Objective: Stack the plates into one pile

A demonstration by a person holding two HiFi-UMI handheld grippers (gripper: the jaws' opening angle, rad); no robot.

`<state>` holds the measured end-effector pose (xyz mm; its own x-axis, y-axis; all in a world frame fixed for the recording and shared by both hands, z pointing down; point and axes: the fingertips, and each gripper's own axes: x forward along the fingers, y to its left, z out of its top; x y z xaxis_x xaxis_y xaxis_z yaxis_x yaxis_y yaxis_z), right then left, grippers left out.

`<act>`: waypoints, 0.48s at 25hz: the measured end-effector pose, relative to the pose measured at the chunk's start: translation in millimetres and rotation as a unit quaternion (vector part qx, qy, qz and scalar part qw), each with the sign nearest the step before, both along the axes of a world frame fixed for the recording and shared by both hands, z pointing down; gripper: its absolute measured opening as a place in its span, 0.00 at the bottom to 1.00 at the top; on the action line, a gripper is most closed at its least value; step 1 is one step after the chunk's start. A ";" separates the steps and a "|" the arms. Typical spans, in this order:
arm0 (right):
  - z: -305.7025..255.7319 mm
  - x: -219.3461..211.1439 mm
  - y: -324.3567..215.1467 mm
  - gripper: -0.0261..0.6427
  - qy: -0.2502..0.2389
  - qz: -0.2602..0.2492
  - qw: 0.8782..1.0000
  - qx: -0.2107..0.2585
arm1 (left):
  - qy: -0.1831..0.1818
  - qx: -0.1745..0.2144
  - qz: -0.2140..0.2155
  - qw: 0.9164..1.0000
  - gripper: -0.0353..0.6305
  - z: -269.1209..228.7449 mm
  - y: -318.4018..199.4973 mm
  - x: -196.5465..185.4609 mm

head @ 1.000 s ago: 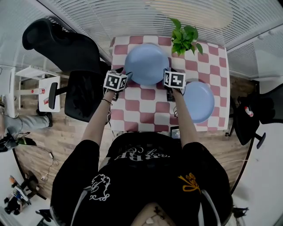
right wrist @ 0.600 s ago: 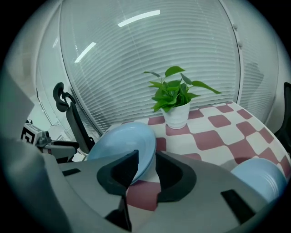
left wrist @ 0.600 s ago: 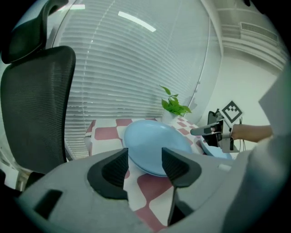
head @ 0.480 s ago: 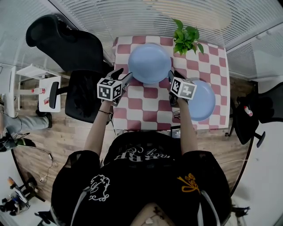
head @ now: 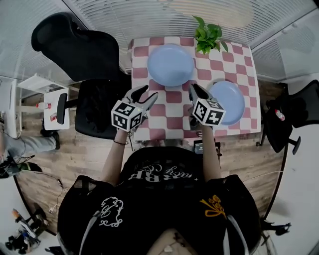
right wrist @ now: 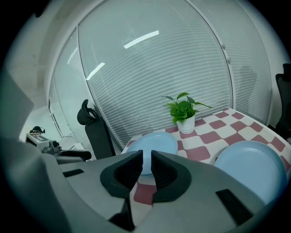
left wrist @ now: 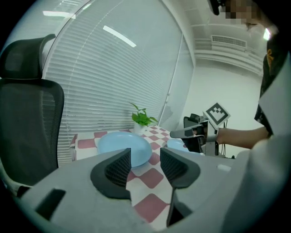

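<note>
Nothing stacked: far plate (head: 170, 64) and right plate (head: 227, 102) lie apart on the table (head: 172, 103); left gripper (head: 147, 92) wide, right gripper (head: 193, 88) narrow, fingers closing, empty.

An office, by the look of it: black mesh-backed swivel chairs (head: 75, 47), white slatted blinds (head: 124, 15) across the windows, and a wood-plank floor (head: 75, 154).
</note>
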<state>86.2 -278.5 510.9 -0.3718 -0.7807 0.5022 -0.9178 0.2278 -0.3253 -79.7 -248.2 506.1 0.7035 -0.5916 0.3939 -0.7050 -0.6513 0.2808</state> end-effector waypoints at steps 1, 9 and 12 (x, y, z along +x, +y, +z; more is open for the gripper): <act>-2.7 -2.0 8.3 0.12 0.000 0.004 1.000 0.003 | 0.000 0.005 0.011 1.000 0.37 -3.4 8.0 2.5; -12.6 -17.2 72.5 0.11 -0.004 0.047 0.999 0.012 | 0.023 0.024 0.090 0.995 0.27 -21.9 66.7 18.5; -13.8 -21.3 96.9 0.11 -0.006 0.063 0.998 0.011 | 0.023 0.025 0.117 0.993 0.21 -23.2 85.9 22.9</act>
